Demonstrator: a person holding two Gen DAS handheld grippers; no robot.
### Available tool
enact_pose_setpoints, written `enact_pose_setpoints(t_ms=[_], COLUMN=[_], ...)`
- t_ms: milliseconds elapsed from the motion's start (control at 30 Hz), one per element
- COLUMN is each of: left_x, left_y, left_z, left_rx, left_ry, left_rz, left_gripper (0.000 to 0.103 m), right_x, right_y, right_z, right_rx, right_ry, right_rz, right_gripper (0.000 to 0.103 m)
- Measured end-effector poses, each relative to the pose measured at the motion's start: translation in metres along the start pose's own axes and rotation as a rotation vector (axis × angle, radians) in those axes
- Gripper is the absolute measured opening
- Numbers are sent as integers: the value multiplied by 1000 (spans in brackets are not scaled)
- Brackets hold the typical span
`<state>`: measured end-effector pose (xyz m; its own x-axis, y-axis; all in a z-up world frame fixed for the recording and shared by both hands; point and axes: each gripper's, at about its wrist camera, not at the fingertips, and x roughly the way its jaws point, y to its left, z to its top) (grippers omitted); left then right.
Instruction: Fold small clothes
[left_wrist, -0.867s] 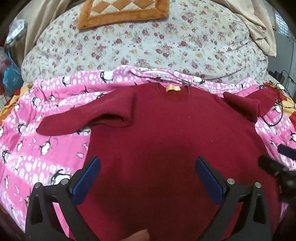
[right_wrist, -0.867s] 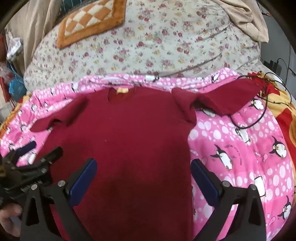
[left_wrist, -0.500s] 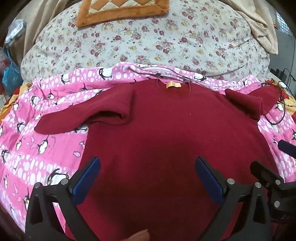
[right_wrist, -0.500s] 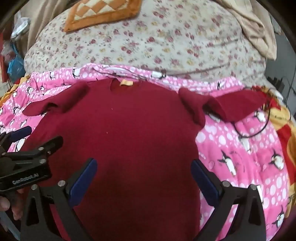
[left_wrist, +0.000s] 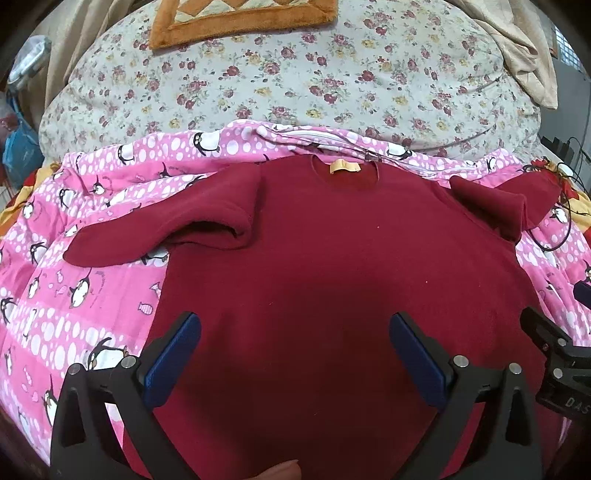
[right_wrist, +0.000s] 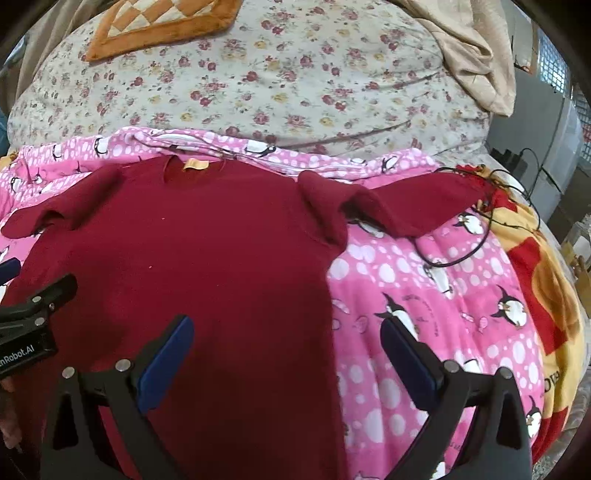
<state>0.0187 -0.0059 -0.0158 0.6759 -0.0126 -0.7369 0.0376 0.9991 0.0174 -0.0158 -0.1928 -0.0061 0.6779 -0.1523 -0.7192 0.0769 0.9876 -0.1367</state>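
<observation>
A bed covered by a pink penguin-print blanket (left_wrist: 74, 295) carries a dark red sweater (left_wrist: 332, 277) spread flat with both sleeves bent, a floral quilt (left_wrist: 295, 81) bunched behind it, an orange patchwork cushion (left_wrist: 240, 18) on top, and a black cable (right_wrist: 461, 243) looped at the right.

Black hand-held gripper (left_wrist: 295, 354), blue pads (left_wrist: 173, 358), silver screws (white lettering)

Sweater (left_wrist: 332, 258): spread on the blanket (left_wrist: 74, 295), collar farthest.
Quilt (left_wrist: 295, 81): behind the blanket.
Cushion (left_wrist: 240, 18): on the quilt.
Cable (right_wrist: 461, 240): right of the sweater.
</observation>
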Motion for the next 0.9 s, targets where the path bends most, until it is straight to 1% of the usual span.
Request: enact_pose_setpoints(t_ms=[267,733,900], left_x=[-1,0,0], left_y=[-1,-2,-2], left_z=[2,2,1], left_rx=[1,-5,-7], left_ry=[-8,-6,-8], left_rz=[-4,-15,-20], left_gripper=[92,92,92], right_x=[-6,-7,-6], right_y=[0,3,3], right_z=[4,4,4], right_rx=[2,-15,-14], right_ry=[-8,-12,-4], right_rz=[4,-28,-23], right_gripper=[102,102,102])
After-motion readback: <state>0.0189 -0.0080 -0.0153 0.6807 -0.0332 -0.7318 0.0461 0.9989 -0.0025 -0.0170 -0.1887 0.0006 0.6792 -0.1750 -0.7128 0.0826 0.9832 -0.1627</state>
